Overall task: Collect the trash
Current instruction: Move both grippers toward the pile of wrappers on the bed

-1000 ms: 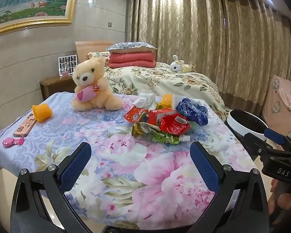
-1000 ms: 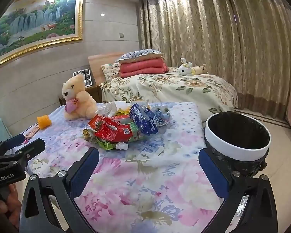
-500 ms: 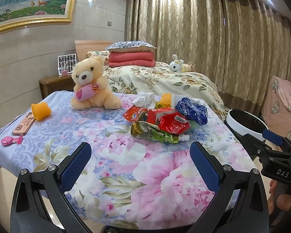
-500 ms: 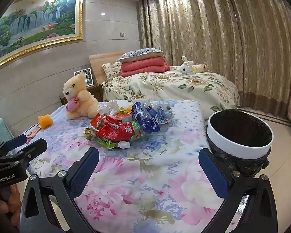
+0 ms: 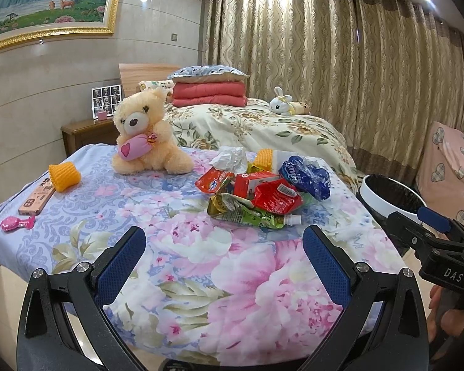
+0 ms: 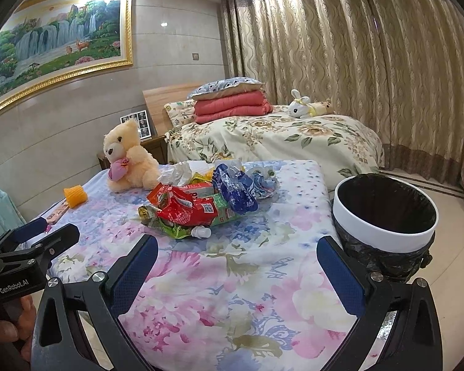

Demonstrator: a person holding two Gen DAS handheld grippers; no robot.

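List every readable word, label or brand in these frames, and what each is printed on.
"DAS": on the body of the right gripper, seen from the left wrist.
"GenRobot.AI": on the body of the left gripper, seen from the right wrist.
Print on the blue wrapper and the red wrapper: too crumpled to read.

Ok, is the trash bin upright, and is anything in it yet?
Upright: the trash bin stands beside the bed with its white rim level and mouth facing up. Only black liner shows inside; the bottom is too dark to tell.
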